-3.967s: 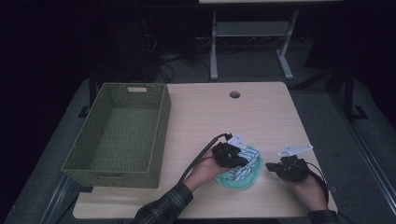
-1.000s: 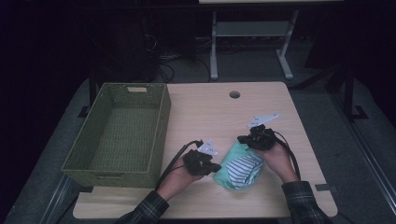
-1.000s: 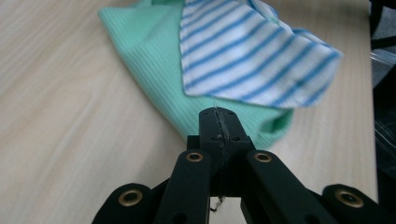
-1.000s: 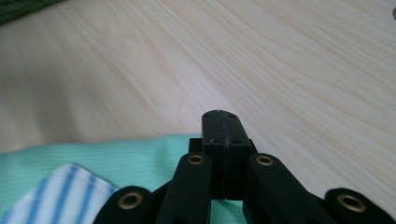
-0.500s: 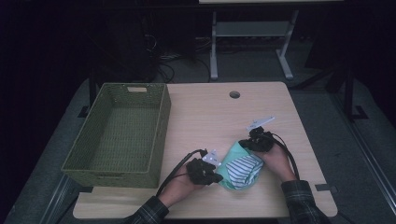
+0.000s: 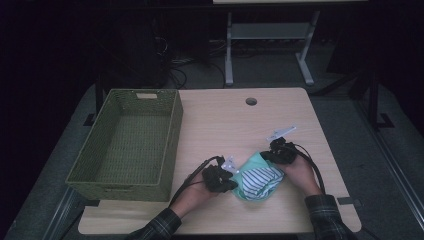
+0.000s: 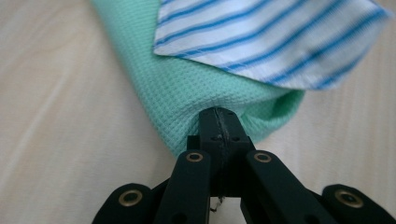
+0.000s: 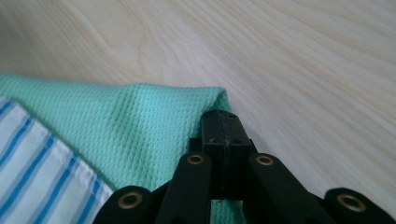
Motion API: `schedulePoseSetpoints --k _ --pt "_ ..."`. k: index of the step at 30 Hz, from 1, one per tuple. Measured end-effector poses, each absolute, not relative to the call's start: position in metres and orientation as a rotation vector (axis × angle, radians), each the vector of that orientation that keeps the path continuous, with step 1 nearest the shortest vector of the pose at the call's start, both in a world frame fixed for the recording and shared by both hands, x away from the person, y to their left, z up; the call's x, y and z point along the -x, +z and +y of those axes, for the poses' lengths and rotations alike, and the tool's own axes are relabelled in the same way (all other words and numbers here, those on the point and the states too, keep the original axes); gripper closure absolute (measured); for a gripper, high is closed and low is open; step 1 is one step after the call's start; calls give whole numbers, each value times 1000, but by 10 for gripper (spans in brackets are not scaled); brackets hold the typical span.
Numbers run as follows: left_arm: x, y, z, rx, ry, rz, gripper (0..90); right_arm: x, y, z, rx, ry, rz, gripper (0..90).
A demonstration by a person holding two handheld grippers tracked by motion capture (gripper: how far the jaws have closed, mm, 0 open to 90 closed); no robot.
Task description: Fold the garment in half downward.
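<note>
Left gripper view has the left tool (image 7: 218, 122) with its jaws pressed together on a fold of the green cloth (image 7: 196, 79), the fabric bunching round the tips where they bite in. Above that fold lies a striped cloth (image 7: 261, 32), white with blue lines, resting on the green one. Right gripper view gives the right tool (image 8: 223, 126) likewise clamped, jaws tight on a corner of the green cloth (image 8: 140, 126), with the striped cloth (image 8: 42, 163) just beside it at lower left and bare wood running off beyond. In the high view the left tool (image 6: 226, 181) sits at the near left edge of the bundle and the right tool (image 6: 272, 152) at its far right edge, so the two cloths lie between them, the green cloth (image 6: 256, 161) under and around the striped cloth (image 6: 260, 178). The bundle rests on the surface (image 6: 235, 125) toward its near right part. A green woven basket (image 6: 172, 130) stands on the left side of the surface, well apart from the cloths.
</note>
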State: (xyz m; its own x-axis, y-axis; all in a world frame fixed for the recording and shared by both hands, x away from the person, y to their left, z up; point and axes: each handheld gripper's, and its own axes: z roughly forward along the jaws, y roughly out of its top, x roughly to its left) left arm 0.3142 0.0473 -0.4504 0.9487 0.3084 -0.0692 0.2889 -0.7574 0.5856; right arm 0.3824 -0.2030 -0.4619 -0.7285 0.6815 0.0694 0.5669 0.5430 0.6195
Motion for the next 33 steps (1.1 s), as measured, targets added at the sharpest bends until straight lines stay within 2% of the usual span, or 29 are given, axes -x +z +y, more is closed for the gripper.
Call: schedulePoseSetpoints --k 12,27,33 --pt "-344 -452 42 -2517 107 448 896 -364 -463 -226 -1092 951 2576 897" --pt "-367 -452 47 -2468 139 543 894 -327 -462 -247 -1084 960 2589 896" --pt "-356 -448 67 -2441 112 616 734 -326 -453 -252 -1082 1005 2547 896"
